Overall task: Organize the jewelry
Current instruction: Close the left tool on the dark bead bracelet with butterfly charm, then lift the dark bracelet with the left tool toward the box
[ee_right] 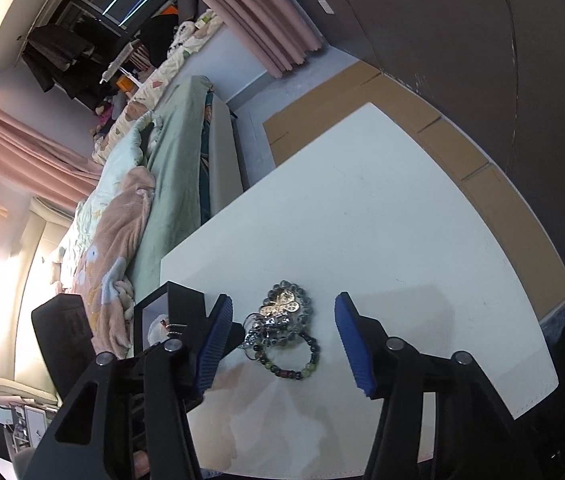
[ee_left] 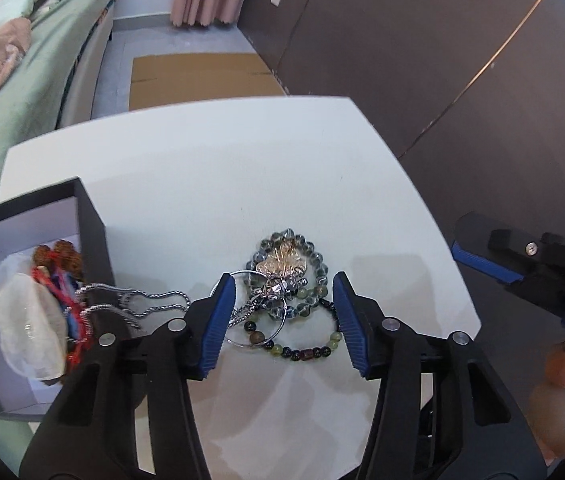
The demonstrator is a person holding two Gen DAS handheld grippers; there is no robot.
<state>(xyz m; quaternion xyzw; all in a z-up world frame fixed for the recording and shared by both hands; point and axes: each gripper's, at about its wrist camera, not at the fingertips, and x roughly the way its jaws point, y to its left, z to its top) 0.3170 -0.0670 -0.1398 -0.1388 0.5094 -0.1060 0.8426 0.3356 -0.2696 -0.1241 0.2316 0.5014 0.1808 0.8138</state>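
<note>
A pile of jewelry lies on the white table (ee_left: 202,184): a grey glass-bead bracelet (ee_left: 318,264) with a gold leaf brooch (ee_left: 282,260) inside it, a silver hoop (ee_left: 260,338), and a dark and green bead bracelet (ee_left: 306,352). My left gripper (ee_left: 284,316) is open, low over the pile, its fingers either side. A silver chain (ee_left: 150,304) trails from the black box (ee_left: 90,220), which holds a white shell and red-blue cords. My right gripper (ee_right: 282,340) is open, above the same pile (ee_right: 282,320); it shows in the left view (ee_left: 482,260) too.
The black box (ee_right: 178,300) stands at the table's left edge, beside a bed with green sheet (ee_left: 42,80). Flat cardboard (ee_left: 198,76) lies on the floor beyond the table. A dark wall panel (ee_left: 442,60) runs along the right.
</note>
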